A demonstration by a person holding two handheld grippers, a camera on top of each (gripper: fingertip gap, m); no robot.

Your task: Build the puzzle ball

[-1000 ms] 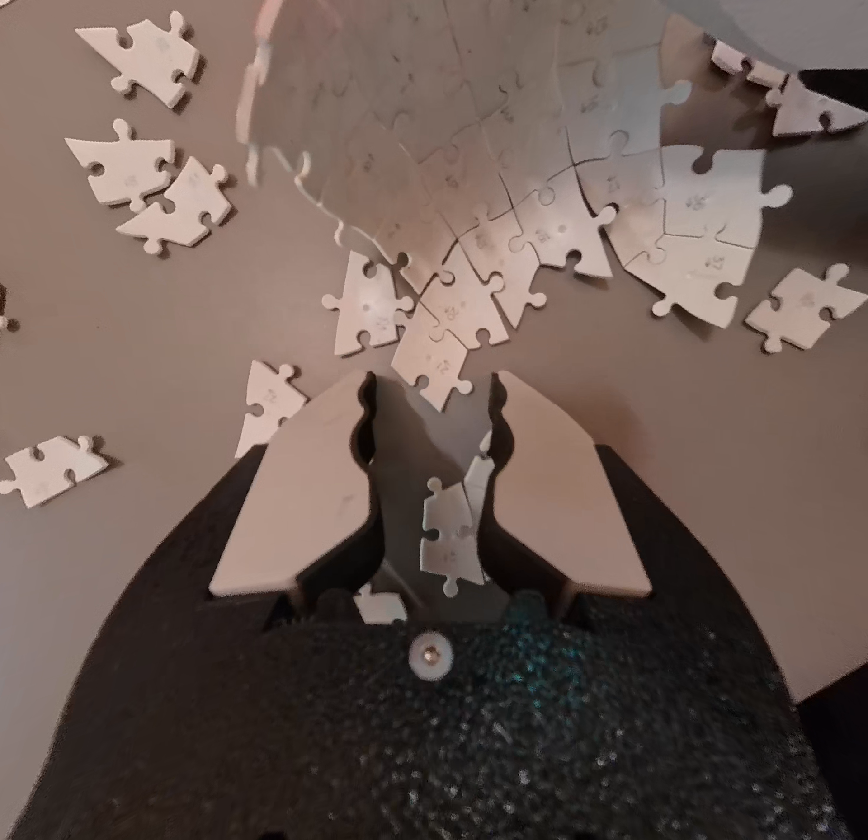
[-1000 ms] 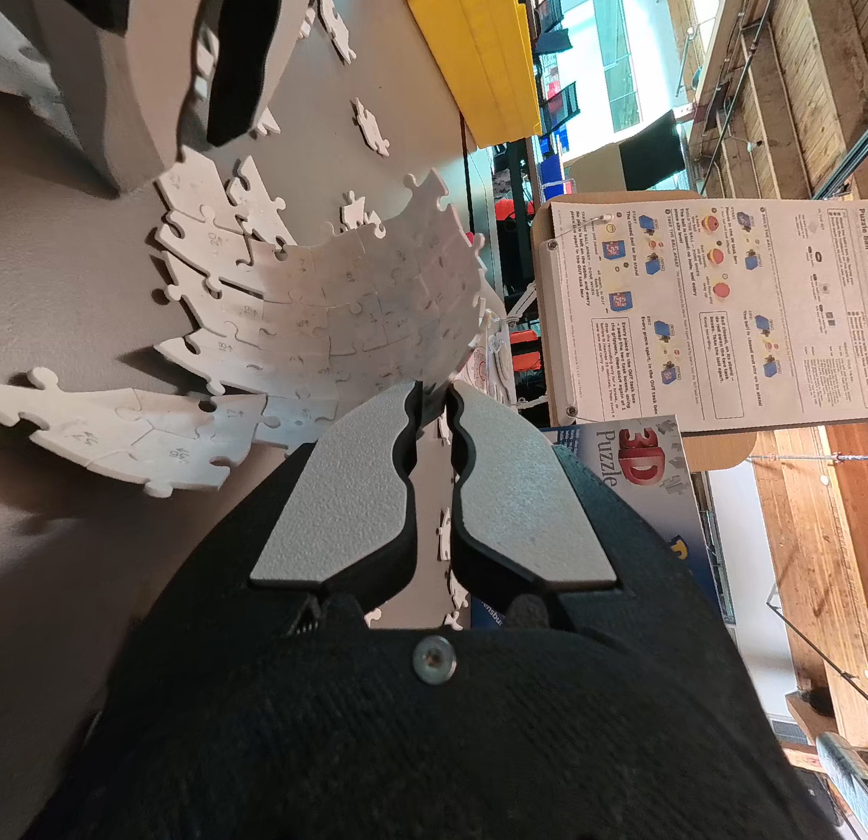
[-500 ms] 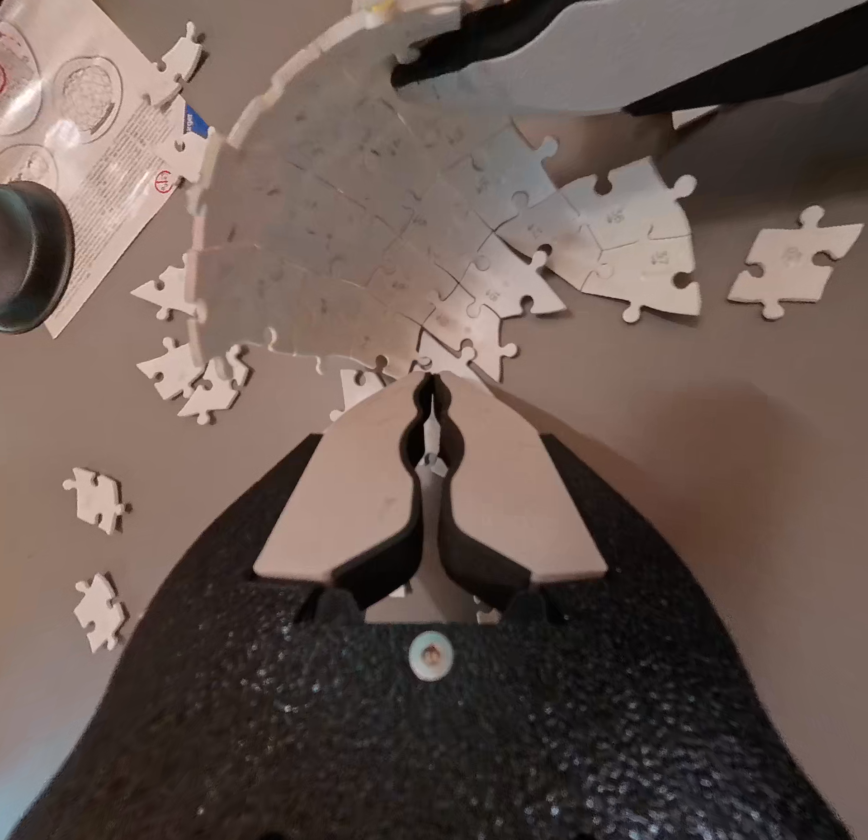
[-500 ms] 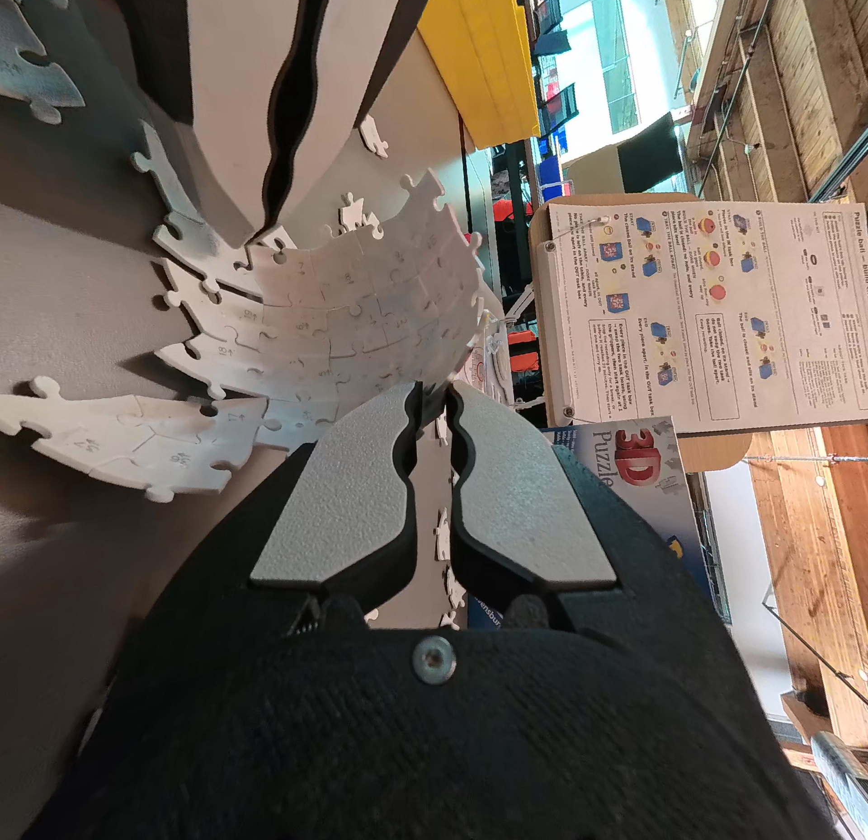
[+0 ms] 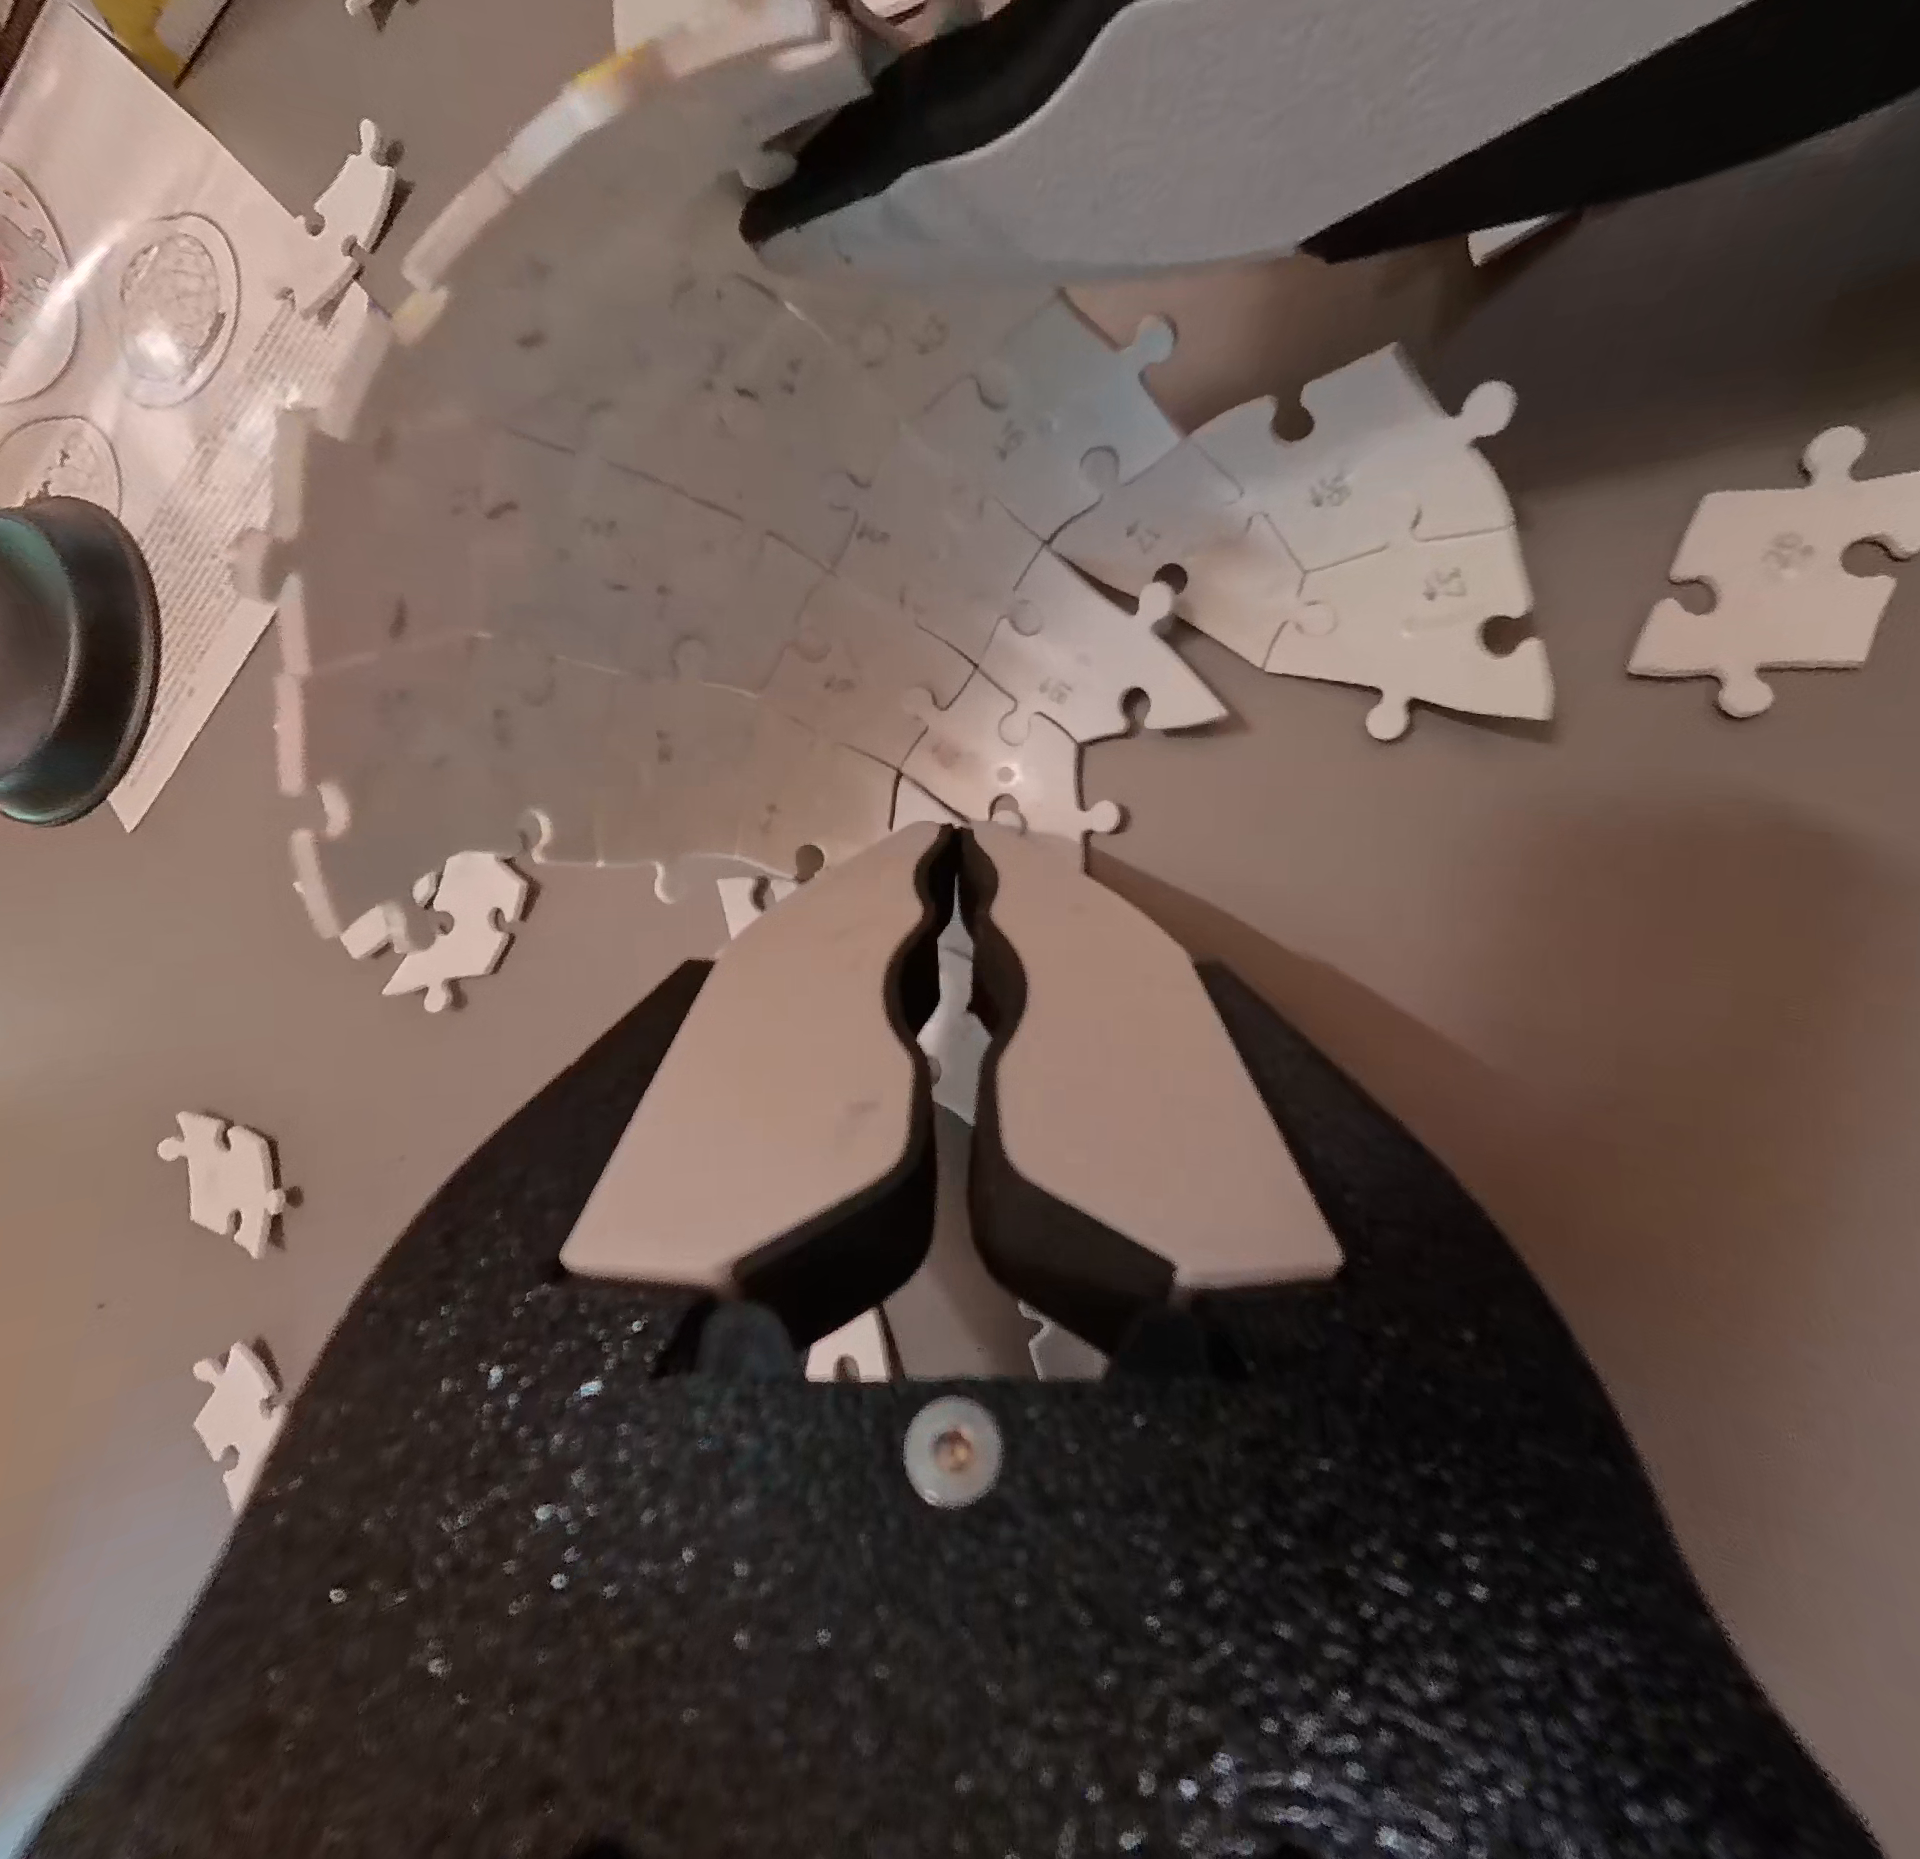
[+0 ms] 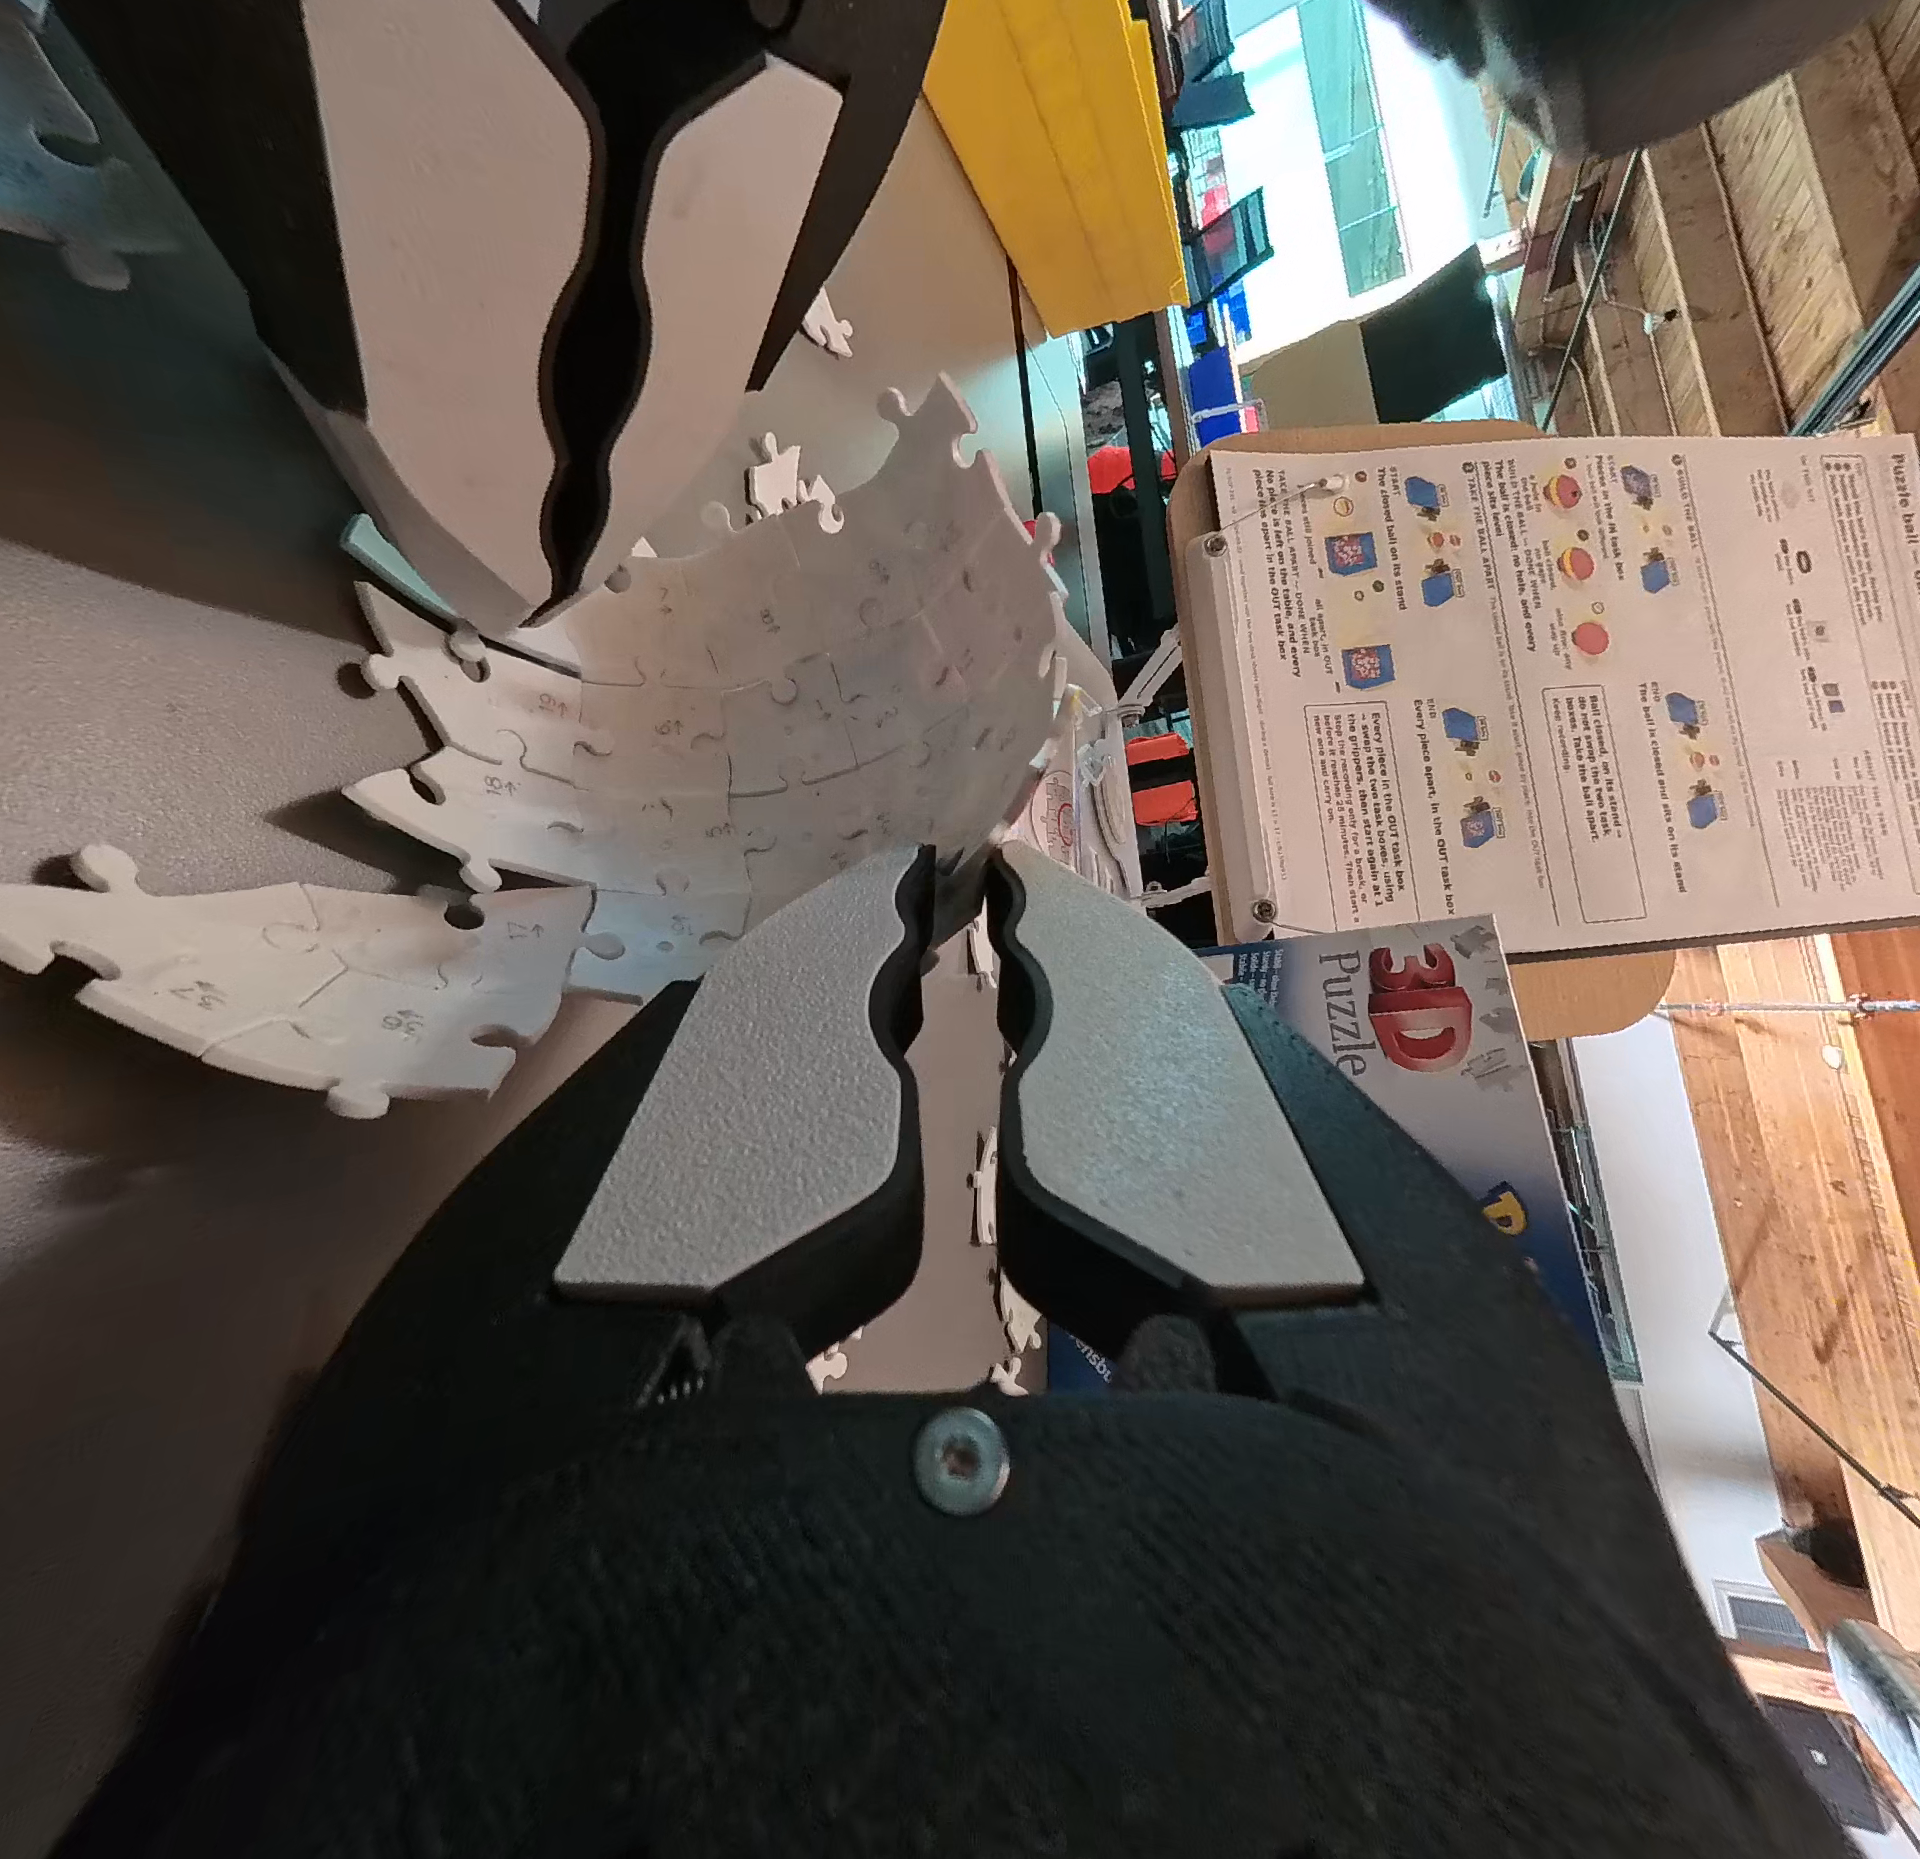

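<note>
A curved white shell of joined puzzle pieces point(image 5: 644, 583) stands on the grey table point(image 5: 1558, 978); it also shows in the right wrist view point(image 6: 810, 687). A flat fan of joined pieces point(image 5: 1351, 562) hangs off its right side and lies on the table. My left gripper point(image 5: 956, 843) is shut on the shell's near bottom edge, where a thin white piece edge shows between the fingers. It also shows in the right wrist view point(image 6: 561, 594). My right gripper point(image 6: 956, 869) is shut on the shell's far upper rim, and it appears at the top of the left wrist view point(image 5: 810, 126).
Loose white pieces lie around the shell, one on the right point(image 5: 1766, 583), others on the left point(image 5: 229, 1175). A printed sheet point(image 5: 156, 355) and a dark round stand point(image 5: 62, 666) sit at the left. A yellow bin point(image 6: 1049, 126), a puzzle box point(image 6: 1434, 1061) and an instruction board point(image 6: 1558, 687) stand beyond. The grippers' ends are close to 9 cm from one another.
My left gripper was open with loose pieces showing between its fingers; it has moved forward and shut on the shell's near edge. The right gripper has kept its hold on the rim.
</note>
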